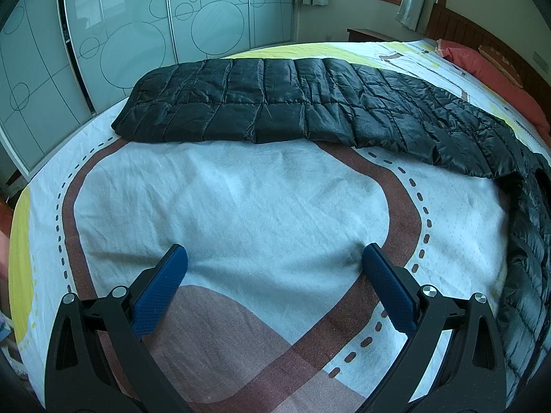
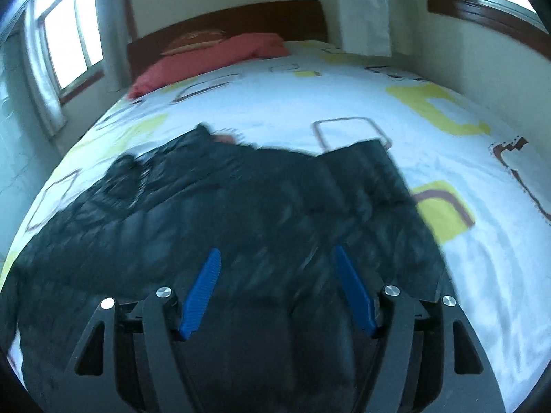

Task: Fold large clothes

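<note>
A patterned bedsheet (image 1: 241, 186) covers the bed, and the black quilted jacket (image 1: 275, 103) lies flat across its far side, trailing round to the right. It looks light, soft and slippery (puffy nylon), so a hem or seam edge should grip best. The left gripper (image 1: 273, 258) hangs spread and empty over bare sheet; the right gripper (image 2: 277, 258) is parted above the jacket, pinching nothing.
</note>
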Demonstrator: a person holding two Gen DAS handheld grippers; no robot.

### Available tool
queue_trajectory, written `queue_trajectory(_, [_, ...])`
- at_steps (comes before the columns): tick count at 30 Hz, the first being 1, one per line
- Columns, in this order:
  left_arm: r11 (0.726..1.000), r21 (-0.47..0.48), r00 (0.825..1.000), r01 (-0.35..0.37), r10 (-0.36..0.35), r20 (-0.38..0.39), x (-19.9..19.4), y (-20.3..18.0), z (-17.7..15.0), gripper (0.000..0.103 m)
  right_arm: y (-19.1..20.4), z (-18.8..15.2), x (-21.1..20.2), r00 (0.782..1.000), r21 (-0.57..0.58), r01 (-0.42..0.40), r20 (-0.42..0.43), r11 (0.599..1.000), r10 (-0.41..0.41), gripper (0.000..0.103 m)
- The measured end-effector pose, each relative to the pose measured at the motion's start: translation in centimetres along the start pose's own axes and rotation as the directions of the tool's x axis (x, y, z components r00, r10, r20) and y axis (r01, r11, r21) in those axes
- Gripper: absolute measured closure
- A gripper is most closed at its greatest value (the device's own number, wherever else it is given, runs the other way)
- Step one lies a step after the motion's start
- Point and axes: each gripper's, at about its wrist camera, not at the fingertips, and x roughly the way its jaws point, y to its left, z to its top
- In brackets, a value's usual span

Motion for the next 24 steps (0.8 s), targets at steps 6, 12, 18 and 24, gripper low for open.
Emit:
queue_trajectory(6, [1.000,-0.003,1.000,0.003,-0.003,0.000,-0.1,0.0,0.0,0.002,0.4,-2.5,3.3,0.997,-0.031,0.036,-0.070,0.999,-0.038,0.034])
queue_trajectory(12, [1.000,-0.008,1.000,0.010,-0.010,-0.018,0.0,0.1,0.2,0.002,0.4,-2.5,3.6,0.997,-0.045,0.050,-0.056,0.998,-0.053,0.033])
queue_trajectory(18, [0.986,-0.100,0.990,0.132,-0.135,-0.029,-0.2,2.4,1.6,0.002,0.8,-3.2,3.1,0.997,-0.052,0.059,-0.036,0.997,-0.061,0.032])
queue_trajectory(24, [0.932,-0.271,0.970,0.242,-0.235,0.060,2.0,7.3,4.5,0.002,0.9,-3.4,2.9,0.998,-0.055,0.062,-0.029,0.997,-0.064,0.032])
